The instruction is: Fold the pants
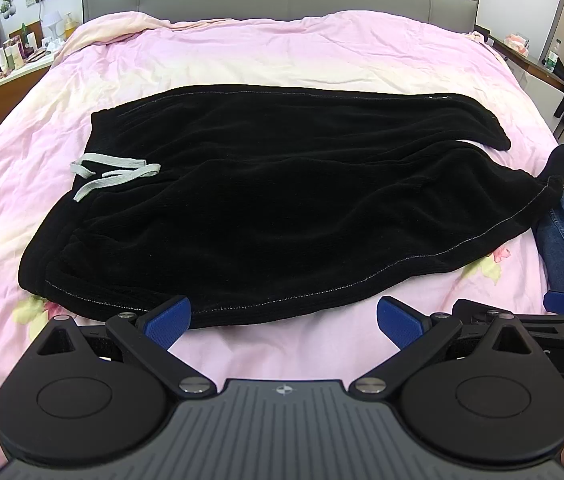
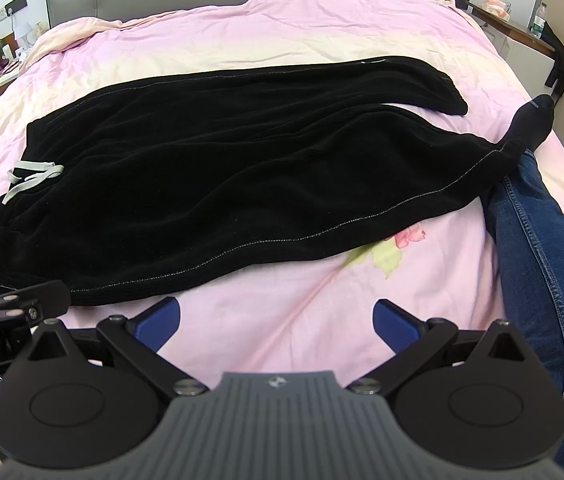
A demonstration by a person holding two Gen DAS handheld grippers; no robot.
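**Both claws spread and empty at the near edge of the pants**

While the black pants [image 1: 265,184] lie flat across the pink bedcover [image 1: 282,52], you hold both grippers low at six o'clock of the garment, and neither has taken any cloth. The waistband sits at nine o'clock with its grey drawstring [image 1: 113,172] loose on top; the two legs run out toward three o'clock and part slightly at the cuffs. That layout suits a lengthwise fold, near leg over far leg, which is probably why you have come in along the near side seam.

Your left gripper [image 1: 282,316] is spread wide, and its left blue pad [image 1: 167,320] sits just at the near hem of the pants, touching it or very nearly. Your right gripper [image 2: 275,320] is spread just as wide, over bare bedcover only, with the hem just beyond it at twelve o'clock.

From the left wrist you see the waistband end fully, plus the tip of the right gripper at three o'clock. From the right wrist the waistband corner slips toward the edge at nine o'clock, but you gain your own jeans-clad leg [image 2: 542,240] and socked foot [image 2: 532,120] resting right against the near cuff. I judge that leg may snag the cuff when you lift.
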